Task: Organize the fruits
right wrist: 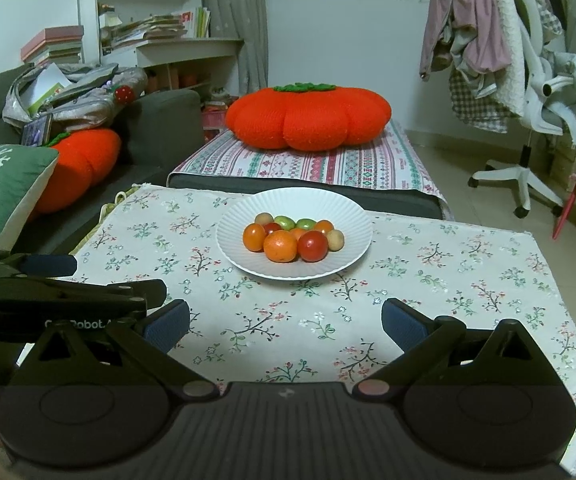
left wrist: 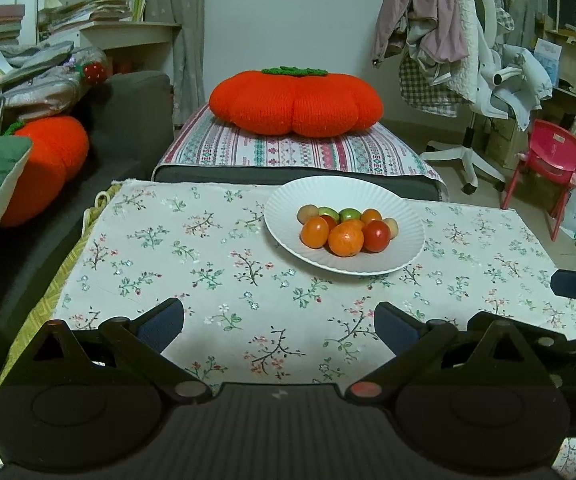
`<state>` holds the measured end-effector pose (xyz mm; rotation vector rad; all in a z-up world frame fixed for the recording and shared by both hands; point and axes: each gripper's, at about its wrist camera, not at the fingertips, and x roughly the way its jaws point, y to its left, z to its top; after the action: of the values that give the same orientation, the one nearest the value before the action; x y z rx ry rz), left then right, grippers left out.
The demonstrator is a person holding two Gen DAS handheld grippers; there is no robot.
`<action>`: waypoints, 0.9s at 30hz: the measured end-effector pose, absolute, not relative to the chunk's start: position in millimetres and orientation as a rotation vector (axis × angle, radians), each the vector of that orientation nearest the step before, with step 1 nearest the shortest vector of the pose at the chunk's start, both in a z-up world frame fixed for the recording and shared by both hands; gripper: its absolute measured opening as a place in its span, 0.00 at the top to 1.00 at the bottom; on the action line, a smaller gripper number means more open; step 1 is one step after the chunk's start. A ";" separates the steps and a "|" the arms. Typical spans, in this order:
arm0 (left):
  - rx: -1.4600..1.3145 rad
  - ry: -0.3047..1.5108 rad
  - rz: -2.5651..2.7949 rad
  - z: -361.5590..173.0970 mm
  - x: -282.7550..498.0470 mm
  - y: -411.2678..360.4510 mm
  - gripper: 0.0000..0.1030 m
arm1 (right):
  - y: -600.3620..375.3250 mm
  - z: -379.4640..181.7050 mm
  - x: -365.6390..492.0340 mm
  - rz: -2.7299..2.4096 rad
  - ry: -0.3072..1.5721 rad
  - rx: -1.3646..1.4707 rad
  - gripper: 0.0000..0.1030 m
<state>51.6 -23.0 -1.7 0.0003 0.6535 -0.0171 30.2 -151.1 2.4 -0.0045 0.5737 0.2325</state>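
A white ribbed plate [left wrist: 403,248] [right wrist: 240,256] stands on the floral tablecloth, toward the far side. It holds a pile of small fruits: an orange one [left wrist: 344,239] [right wrist: 280,246], red and orange tomatoes [left wrist: 376,236] [right wrist: 312,245], green ones [left wrist: 348,214] [right wrist: 304,223] and pale round ones [left wrist: 308,213] [right wrist: 335,239]. My left gripper [left wrist: 280,326] is open and empty, low over the cloth, short of the plate. My right gripper [right wrist: 286,326] is open and empty too, beside the left one, whose body [right wrist: 60,300] shows at its left.
The floral tablecloth [left wrist: 192,264] [right wrist: 467,280] covers the low table. Behind it a striped bench carries a big orange pumpkin cushion [left wrist: 295,102] [right wrist: 307,118]. A sofa with cushions is at the left, a clothes-laden chair [left wrist: 467,60] and a red child's chair [left wrist: 547,160] at the right.
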 end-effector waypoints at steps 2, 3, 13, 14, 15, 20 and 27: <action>0.000 0.656 -0.018 -2.2 51.7 -23.2 0.12 | -151.6 2.2 30.4 0.233 0.574 -0.006 0.00; 0.002 0.655 -0.018 -2.2 51.5 -23.6 0.12 | -151.6 2.2 30.4 0.233 0.575 -0.005 0.00; 0.013 0.667 -0.022 -4.8 53.4 -24.8 0.12 | -151.0 0.3 31.1 0.240 0.582 -0.007 0.00; 0.013 0.668 -0.022 -5.0 53.4 -24.9 0.12 | -150.9 0.1 31.0 0.241 0.583 -0.007 0.00; 0.014 0.669 -0.022 -5.0 53.4 -24.9 0.12 | -150.8 0.2 31.0 0.241 0.584 -0.008 0.00; 0.009 0.679 -0.022 -5.8 53.7 -24.7 0.12 | -150.7 -0.3 31.0 0.242 0.585 -0.007 0.00; 0.013 0.680 -0.024 -6.3 54.3 -24.5 0.12 | -150.6 -0.2 31.1 0.242 0.586 -0.007 0.00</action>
<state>54.3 -24.5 -6.3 0.0132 0.6795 -0.0235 31.1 -150.6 -0.2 -0.0071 0.5858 0.2421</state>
